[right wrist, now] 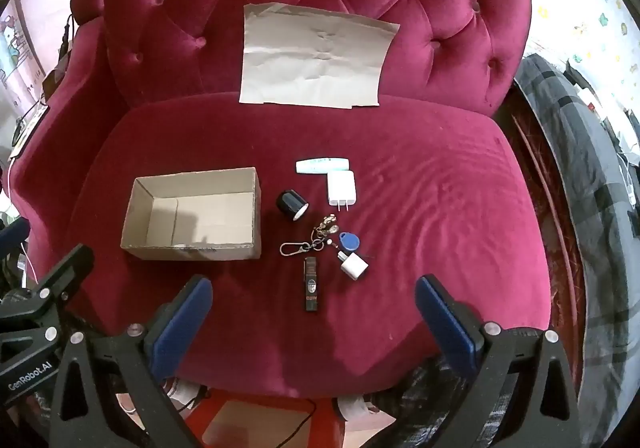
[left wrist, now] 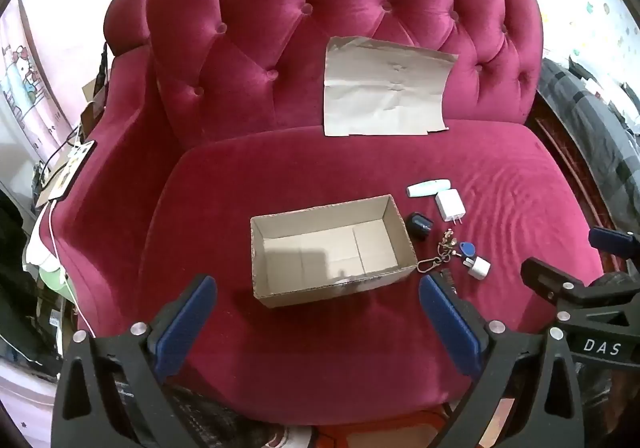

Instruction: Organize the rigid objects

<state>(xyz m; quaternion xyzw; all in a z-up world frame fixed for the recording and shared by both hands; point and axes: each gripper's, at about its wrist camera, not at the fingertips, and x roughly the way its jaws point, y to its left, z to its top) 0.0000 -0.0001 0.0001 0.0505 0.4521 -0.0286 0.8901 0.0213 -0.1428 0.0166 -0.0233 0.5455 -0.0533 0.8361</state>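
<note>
The cardboard box [right wrist: 192, 213] sits open and empty on the seat cushion of a crimson tufted armchair [right wrist: 400, 167], and the small rigid items lie in a loose cluster just beside it, at three o'clock from the box in the right wrist view. Nearest the box is a black cylinder [right wrist: 292, 204] lying on its side. At twelve o'clock of the cluster a pale tube [right wrist: 322, 166] lies flat, with the large white charger [right wrist: 341, 188] touching it just below, prongs pointing toward the camera. Further down comes the keyring [right wrist: 316, 238] with its blue tag [right wrist: 349, 241], and a small white plug [right wrist: 353, 266] right beside that tag. At six o'clock of the cluster, a dark slim stick [right wrist: 311, 284] lies lengthwise, apart from the rest. A sheet of brown paper [right wrist: 316, 59] leans against the backrest at twelve o'clock.

The left claw [left wrist: 318, 312] hangs wide over the front of the cushion, the box just ahead of it, nothing between its blue pads. The right claw [right wrist: 314, 312] hangs wide too, empty, the stick's near end lying between its tips.
</note>
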